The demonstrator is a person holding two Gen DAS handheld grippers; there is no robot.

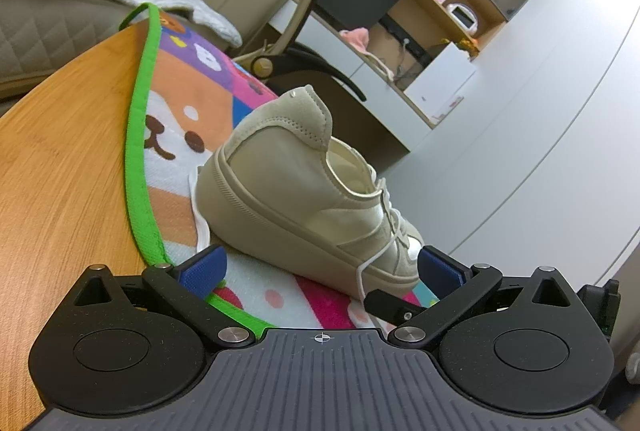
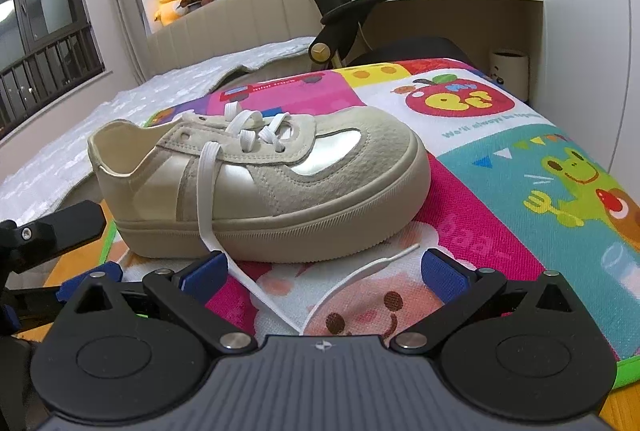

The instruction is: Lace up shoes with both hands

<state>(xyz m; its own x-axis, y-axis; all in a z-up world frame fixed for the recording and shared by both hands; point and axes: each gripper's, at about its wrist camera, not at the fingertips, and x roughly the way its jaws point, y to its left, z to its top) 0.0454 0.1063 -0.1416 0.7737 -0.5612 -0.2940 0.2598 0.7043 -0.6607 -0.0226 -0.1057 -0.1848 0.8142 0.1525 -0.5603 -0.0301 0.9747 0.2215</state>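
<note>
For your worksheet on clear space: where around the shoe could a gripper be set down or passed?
Free: the mat beyond the shoe's toe, toward the frog print, and the bare wooden table outside the green edging. Crowded: in front of the right gripper, where the loose lace trails.

— How many shoes on the counter (image 1: 60,167)?
— One shoe (image 2: 264,179), with one white lace (image 2: 208,187), lying on one cartoon mat (image 2: 500,167).
— And grippers?
— Two: the left gripper (image 1: 322,267) and the right gripper (image 2: 322,269), two blue pads each.
</note>
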